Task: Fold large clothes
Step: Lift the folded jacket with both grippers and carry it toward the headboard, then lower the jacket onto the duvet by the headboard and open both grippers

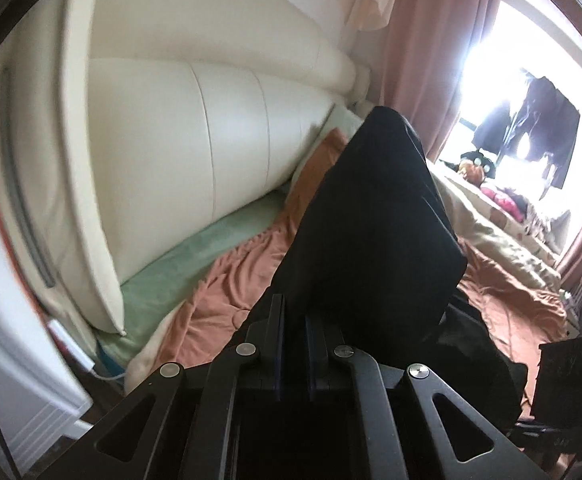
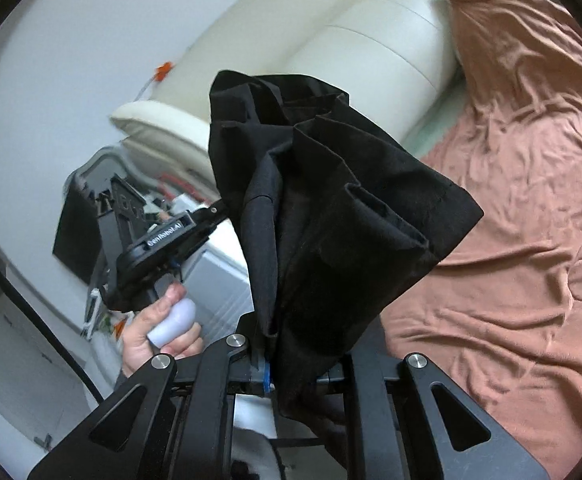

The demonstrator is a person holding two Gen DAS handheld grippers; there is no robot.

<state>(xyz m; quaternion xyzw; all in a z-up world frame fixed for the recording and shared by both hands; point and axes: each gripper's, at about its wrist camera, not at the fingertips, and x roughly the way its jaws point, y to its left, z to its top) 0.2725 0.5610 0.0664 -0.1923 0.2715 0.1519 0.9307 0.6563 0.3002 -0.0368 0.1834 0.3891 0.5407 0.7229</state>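
Note:
A large black garment [image 1: 375,220] hangs bunched in the air above the bed. My left gripper [image 1: 294,320] is shut on its edge, with the cloth rising in front of the camera. The garment [image 2: 323,208] also fills the middle of the right wrist view, where my right gripper [image 2: 291,344] is shut on its lower folds. The left gripper [image 2: 211,216] shows there too, held by a hand [image 2: 159,328], clamped on the cloth's left side. Both fingertip pairs are partly hidden by the fabric.
The bed has a rumpled salmon-pink sheet [image 2: 523,208], a green sheet [image 1: 179,256] along a cream padded headboard [image 1: 195,128], and a beige quilt [image 1: 503,232]. Pink curtains [image 1: 419,48] frame a bright window [image 1: 531,88]. A white cabinet [image 1: 23,360] stands at the left.

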